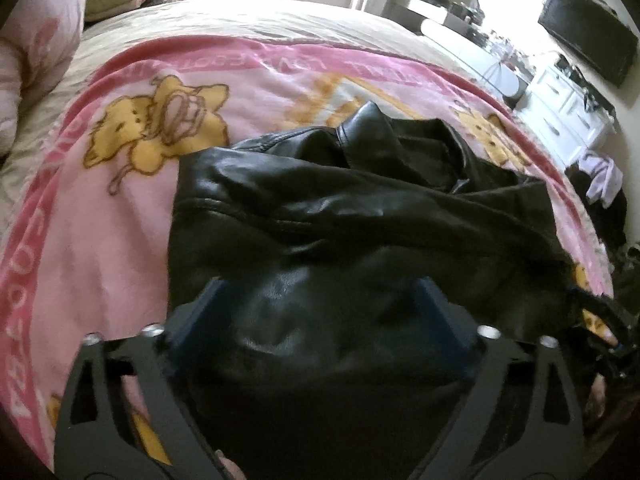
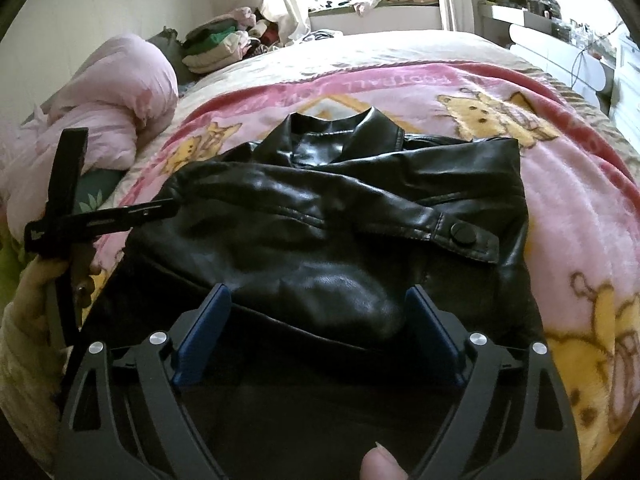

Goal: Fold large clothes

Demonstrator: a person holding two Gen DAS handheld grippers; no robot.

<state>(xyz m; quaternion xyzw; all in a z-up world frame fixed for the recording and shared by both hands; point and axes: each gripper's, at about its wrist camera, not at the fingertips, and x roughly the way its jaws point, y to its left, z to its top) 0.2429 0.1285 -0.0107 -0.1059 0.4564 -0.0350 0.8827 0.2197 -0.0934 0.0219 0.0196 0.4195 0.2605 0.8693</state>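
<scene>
A black leather jacket (image 1: 320, 208) lies on a pink cartoon blanket (image 1: 120, 208) spread over a bed. Its collar (image 2: 344, 128) points away from me. Both sleeves are folded across the chest, and a cuff with a snap button (image 2: 460, 234) lies on top. The lower part is folded up into a rounded bulge. My left gripper (image 1: 318, 286) hovers open over the jacket's near part, with nothing between its blue pads. My right gripper (image 2: 318, 292) is open too, with the bulge lying beyond its pads. In the right wrist view, a hand (image 2: 36, 280) holds the left gripper at the jacket's left edge.
A bunched pink duvet (image 2: 100, 120) lies at the bed's left side. A pile of folded clothes (image 2: 216, 48) sits behind it, near the window. A white dresser (image 1: 568, 104) and a dark screen (image 1: 588, 48) stand along the right wall. Blanket (image 2: 568, 208) shows around the jacket.
</scene>
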